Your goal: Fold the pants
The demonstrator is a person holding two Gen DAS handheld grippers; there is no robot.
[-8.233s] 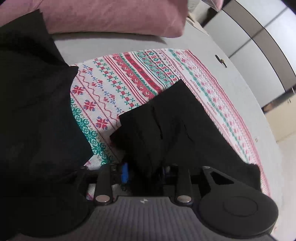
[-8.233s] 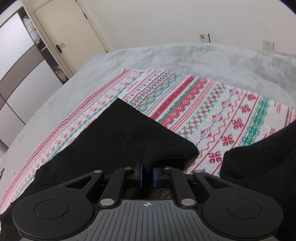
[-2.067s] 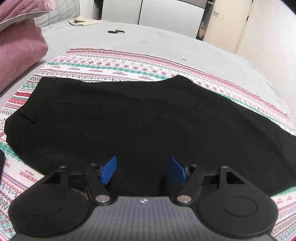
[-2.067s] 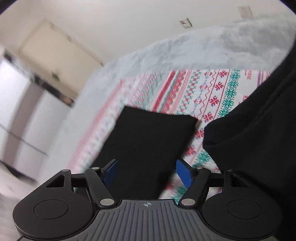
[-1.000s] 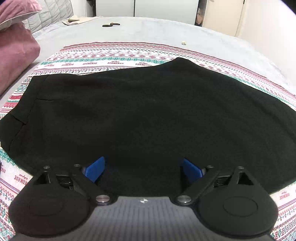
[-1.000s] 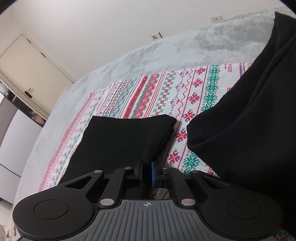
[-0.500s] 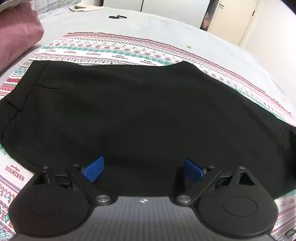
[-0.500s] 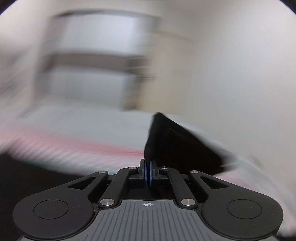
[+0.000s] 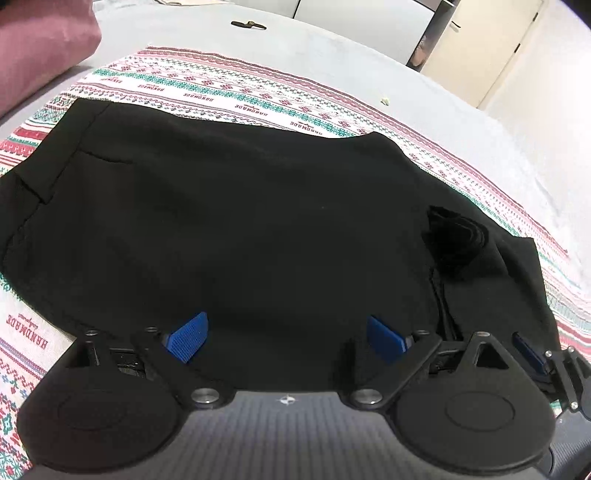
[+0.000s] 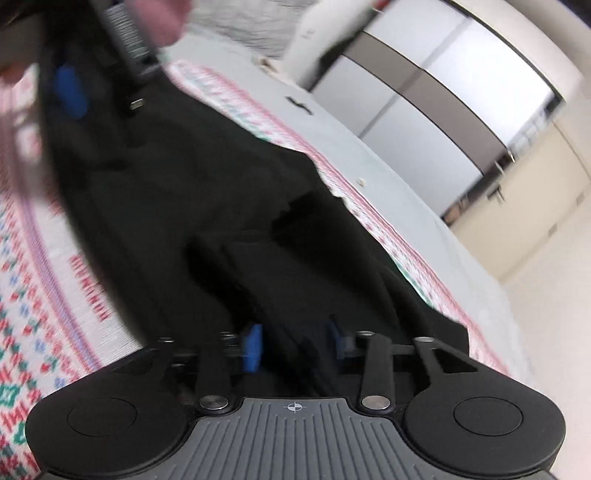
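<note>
Black pants (image 9: 258, 221) lie spread across a patterned cloth (image 9: 258, 96) on a grey bed. A leg end lies folded back over them as a bunched lump (image 9: 454, 240) on the right. My left gripper (image 9: 286, 338) hovers open over the near edge of the pants, with nothing between its pads. My right gripper (image 10: 295, 343) sits low over the folded leg part of the pants (image 10: 207, 177). Its jaws are opening, with black cloth lying between the parted pads. One of its blue pads (image 9: 529, 355) shows at the lower right of the left wrist view.
A pink pillow (image 9: 37, 48) lies at the far left of the bed. A small dark object (image 9: 248, 25) rests on the grey cover beyond the cloth. Wardrobe doors (image 10: 424, 122) and a cream door (image 9: 491, 48) stand past the bed. A hand (image 10: 159, 18) holds the left gripper.
The right gripper swung the leg end over onto the rest of the pants, and its pads went from shut to apart. The left gripper stayed open and drifted slightly.
</note>
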